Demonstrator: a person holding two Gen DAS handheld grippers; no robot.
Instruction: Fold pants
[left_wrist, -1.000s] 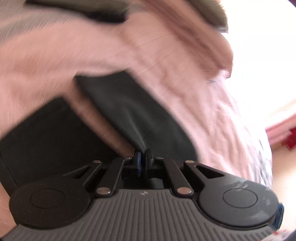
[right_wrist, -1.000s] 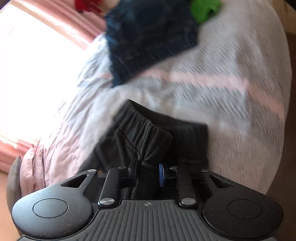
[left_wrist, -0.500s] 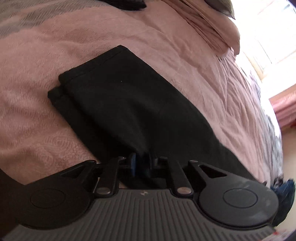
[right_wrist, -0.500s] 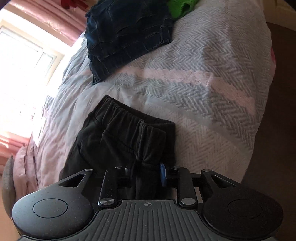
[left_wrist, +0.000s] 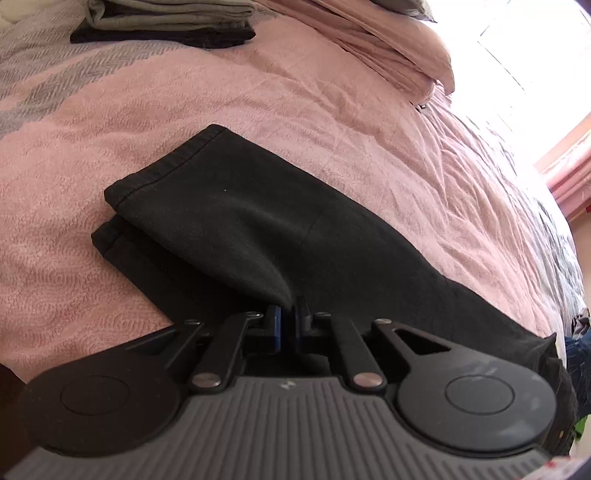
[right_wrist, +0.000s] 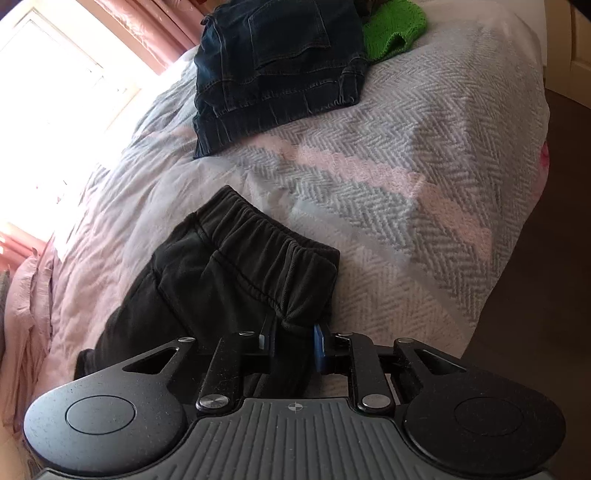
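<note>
Lowered flat onto the bed (left_wrist: 110, 147) since earlier, black pants (left_wrist: 258, 221) are clamped by left gripper (left_wrist: 288, 319) mid-leg and right gripper (right_wrist: 291, 338) at waistband, hems lying centre-left of frame.

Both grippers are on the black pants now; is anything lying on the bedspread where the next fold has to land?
Nothing visible does. The black pants lie alone on the bedspread; the jeans and the folded stack sit apart.

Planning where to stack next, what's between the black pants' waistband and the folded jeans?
Right wrist view: only bare bedspread lies between the black pants and the jeans.
</note>
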